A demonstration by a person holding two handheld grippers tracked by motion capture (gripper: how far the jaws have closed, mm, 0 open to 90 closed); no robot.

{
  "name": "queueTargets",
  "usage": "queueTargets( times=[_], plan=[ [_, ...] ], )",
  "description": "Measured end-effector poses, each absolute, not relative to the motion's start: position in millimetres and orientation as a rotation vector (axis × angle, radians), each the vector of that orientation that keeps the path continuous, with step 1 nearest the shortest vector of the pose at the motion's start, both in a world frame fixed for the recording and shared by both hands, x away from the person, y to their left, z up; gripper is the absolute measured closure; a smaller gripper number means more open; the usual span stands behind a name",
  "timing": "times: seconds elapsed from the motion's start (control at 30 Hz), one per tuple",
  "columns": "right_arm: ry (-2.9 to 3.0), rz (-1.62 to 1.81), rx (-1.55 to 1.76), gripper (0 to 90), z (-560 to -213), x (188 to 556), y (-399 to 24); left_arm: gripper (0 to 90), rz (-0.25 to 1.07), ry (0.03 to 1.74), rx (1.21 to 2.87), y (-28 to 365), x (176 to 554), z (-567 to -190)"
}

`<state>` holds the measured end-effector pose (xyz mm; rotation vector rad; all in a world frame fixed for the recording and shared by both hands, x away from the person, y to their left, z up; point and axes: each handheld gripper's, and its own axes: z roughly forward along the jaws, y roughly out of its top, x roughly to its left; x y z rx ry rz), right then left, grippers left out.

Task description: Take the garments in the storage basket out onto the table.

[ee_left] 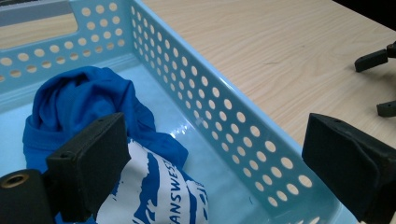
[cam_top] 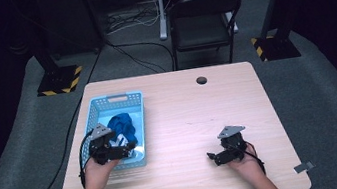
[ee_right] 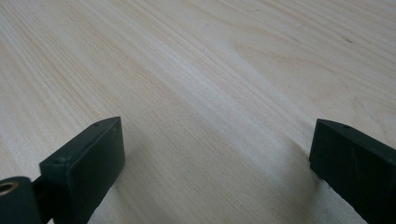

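A blue garment (cam_top: 121, 125) is seen lying in the light-blue basket (cam_top: 137, 110) near the table's (cam_top: 200, 120) left edge. The left tool (cam_top: 125, 150) is held apart over it; the right tool (cam_top: 212, 158), also apart, is held near the front edge.

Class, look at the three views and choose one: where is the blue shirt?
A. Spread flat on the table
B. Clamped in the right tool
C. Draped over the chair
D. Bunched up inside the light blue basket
D. The shirt lies crumpled on the floor of the basket, with the open left tool over it; the right tool is open above bare table.
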<state>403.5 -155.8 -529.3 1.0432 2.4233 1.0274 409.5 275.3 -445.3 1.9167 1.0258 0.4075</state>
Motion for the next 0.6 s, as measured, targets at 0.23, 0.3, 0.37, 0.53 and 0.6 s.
queueTargets(
  times=[0.23, 0.3, 0.37, 0.53, 0.6],
  plan=[
    [2.423, 1.027, 1.043, 2.8, -529.3, 403.6, -155.8, 7.7, 0.415, 1.052, 1.917, 277.0, 416.9, -443.7],
    [2.423, 1.027, 1.043, 2.8, -529.3, 403.6, -155.8, 8.0, 0.428, 1.047, 1.922, 276.6, 417.7, -440.6],
    [2.423, 1.027, 1.043, 2.8, -529.3, 403.6, -155.8, 7.9, 0.429, 1.047, 1.921, 276.2, 418.7, -439.1],
    [2.423, 1.027, 1.043, 2.8, -529.3, 403.6, -155.8, 7.9, 0.432, 1.068, 1.927, 275.4, 425.0, -435.1],
    [2.423, 1.027, 1.043, 2.8, -529.3, 403.6, -155.8, 8.0, 0.432, 1.083, 1.923, 275.3, 427.9, -433.9]
  ],
)
